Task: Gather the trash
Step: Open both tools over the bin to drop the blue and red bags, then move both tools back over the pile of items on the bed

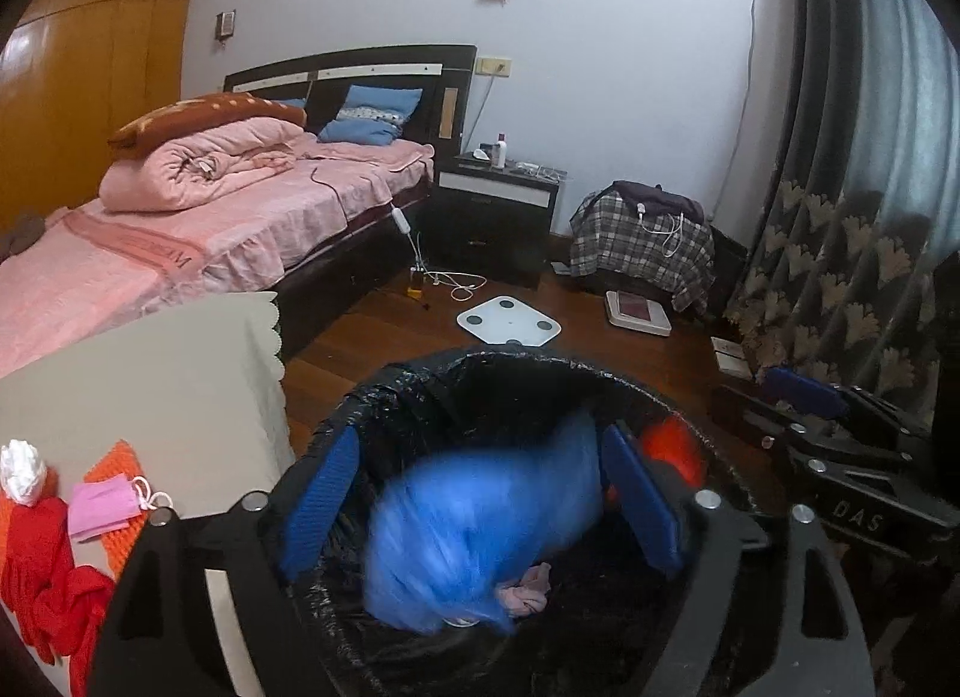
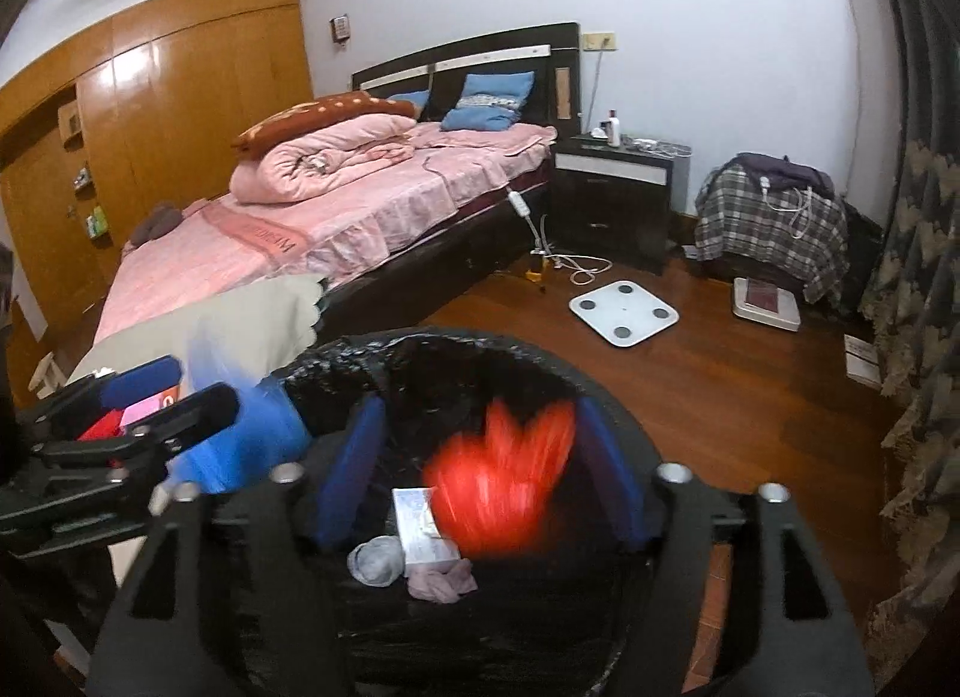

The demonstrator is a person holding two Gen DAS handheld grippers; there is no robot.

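A black-lined trash bin (image 1: 480, 364) stands on the floor under both grippers; it also shows in the right wrist view (image 2: 420, 340). My left gripper (image 1: 480, 508) is open over it, and a blurred blue bag (image 1: 474, 535) is between its pads, dropping into the bin. My right gripper (image 2: 480, 469) is open over the bin, and a blurred red bag (image 2: 498, 475) is falling between its pads. A white packet (image 2: 423, 526), a grey wad (image 2: 377, 560) and a pink wad (image 2: 443, 580) lie in the bin.
A beige-covered table (image 1: 150, 373) at left holds a pink mask (image 1: 102, 505), red cloth (image 1: 42, 565), an orange mat (image 1: 120, 523) and a white wad (image 1: 21, 472). A pink bed (image 2: 336, 217), nightstand (image 2: 612, 199), white scale (image 2: 624, 313) and curtain (image 2: 924, 277) surround the wooden floor.
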